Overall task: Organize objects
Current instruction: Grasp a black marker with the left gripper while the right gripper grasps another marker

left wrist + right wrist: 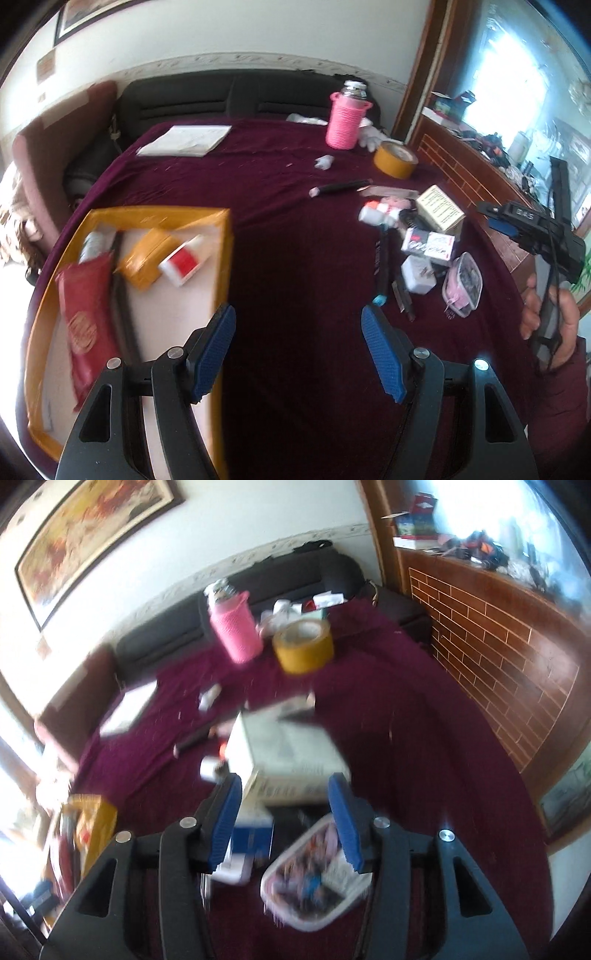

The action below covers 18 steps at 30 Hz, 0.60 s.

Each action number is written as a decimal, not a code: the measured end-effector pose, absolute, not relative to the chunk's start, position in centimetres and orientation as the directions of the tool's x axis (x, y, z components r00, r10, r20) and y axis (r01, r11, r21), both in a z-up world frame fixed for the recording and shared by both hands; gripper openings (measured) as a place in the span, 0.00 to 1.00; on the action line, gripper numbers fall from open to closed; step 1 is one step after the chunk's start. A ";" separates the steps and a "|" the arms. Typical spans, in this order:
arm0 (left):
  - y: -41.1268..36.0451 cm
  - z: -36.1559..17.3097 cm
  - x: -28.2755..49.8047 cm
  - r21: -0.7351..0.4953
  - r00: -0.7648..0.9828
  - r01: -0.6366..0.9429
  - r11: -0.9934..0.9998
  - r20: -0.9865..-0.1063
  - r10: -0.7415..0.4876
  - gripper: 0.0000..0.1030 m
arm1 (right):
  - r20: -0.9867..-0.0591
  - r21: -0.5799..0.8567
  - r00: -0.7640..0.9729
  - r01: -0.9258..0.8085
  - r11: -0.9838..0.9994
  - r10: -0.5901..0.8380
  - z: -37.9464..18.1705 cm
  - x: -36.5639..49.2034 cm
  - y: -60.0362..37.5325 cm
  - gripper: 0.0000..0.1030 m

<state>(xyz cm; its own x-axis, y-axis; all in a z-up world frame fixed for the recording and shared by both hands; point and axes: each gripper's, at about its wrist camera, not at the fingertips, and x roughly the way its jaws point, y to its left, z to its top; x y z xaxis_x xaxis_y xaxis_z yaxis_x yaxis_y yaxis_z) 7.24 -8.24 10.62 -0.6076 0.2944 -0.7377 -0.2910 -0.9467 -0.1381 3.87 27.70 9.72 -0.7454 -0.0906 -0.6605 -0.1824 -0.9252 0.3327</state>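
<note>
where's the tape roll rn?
Far right of the table: the tape roll stands just right of the pink bottle in the left wrist view; the right wrist view shows the same.

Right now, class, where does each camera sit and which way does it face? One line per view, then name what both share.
Left wrist: on the left gripper, open above the maroon tablecloth, facing the sofa; the yellow tray lies left, and the right hand shows.
Right wrist: on the right gripper, open over the cream box; no hand shows.
Shared: pink bottle, tape roll.
</note>
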 end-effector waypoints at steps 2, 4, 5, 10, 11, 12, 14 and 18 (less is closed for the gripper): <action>-5.8 10.2 6.0 -0.107 -0.612 -0.315 -0.943 -0.737 0.288 0.63 | -0.645 0.350 -0.759 -0.192 -0.917 -0.087 8.8 2.9 28.3 0.46; -2.7 9.3 4.2 -0.076 -0.597 -0.369 -0.926 -0.744 0.299 0.63 | -0.632 0.380 -0.768 -0.195 -0.904 -0.100 7.9 2.5 29.2 0.46; -1.6 8.8 3.6 -0.069 -0.591 -0.387 -0.919 -0.746 0.305 0.63 | -0.622 0.399 -0.776 -0.196 -0.896 -0.108 7.4 2.6 29.7 0.46; 3.5 5.6 -1.1 -0.044 -0.546 -0.418 -0.907 -0.786 0.289 0.63 | -0.601 0.498 -0.788 -0.239 -0.833 -0.133 4.6 3.7 32.9 0.46; 4.0 5.1 -1.8 -0.035 -0.548 -0.415 -0.909 -0.789 0.280 0.63 | -0.608 0.521 -0.779 -0.243 -0.818 -0.156 4.2 3.6 33.5 0.46; 4.7 4.5 -2.5 -0.026 -0.546 -0.413 -0.911 -0.793 0.270 0.62 | -0.604 0.540 -0.779 -0.244 -0.805 -0.169 4.1 3.5 34.2 0.46; 5.9 2.9 -3.8 -0.025 -0.521 -0.416 -0.909 -0.813 0.261 0.62 | -0.606 0.549 -0.777 -0.256 -0.796 -0.168 4.2 3.6 34.8 0.46; 7.2 0.7 -4.1 0.035 -0.543 -0.419 -0.907 -0.811 0.220 0.58 | -0.595 0.592 -0.778 -0.253 -0.765 -0.202 4.0 3.8 35.4 0.46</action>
<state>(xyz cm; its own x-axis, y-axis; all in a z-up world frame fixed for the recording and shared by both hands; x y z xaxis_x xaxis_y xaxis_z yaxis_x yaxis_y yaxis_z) -4.06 7.24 0.74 -0.5426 0.2199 -0.8107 -0.4194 -0.9071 0.0347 3.80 35.38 4.03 -0.7778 -0.2025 -0.5950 -0.2534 -0.7653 0.5917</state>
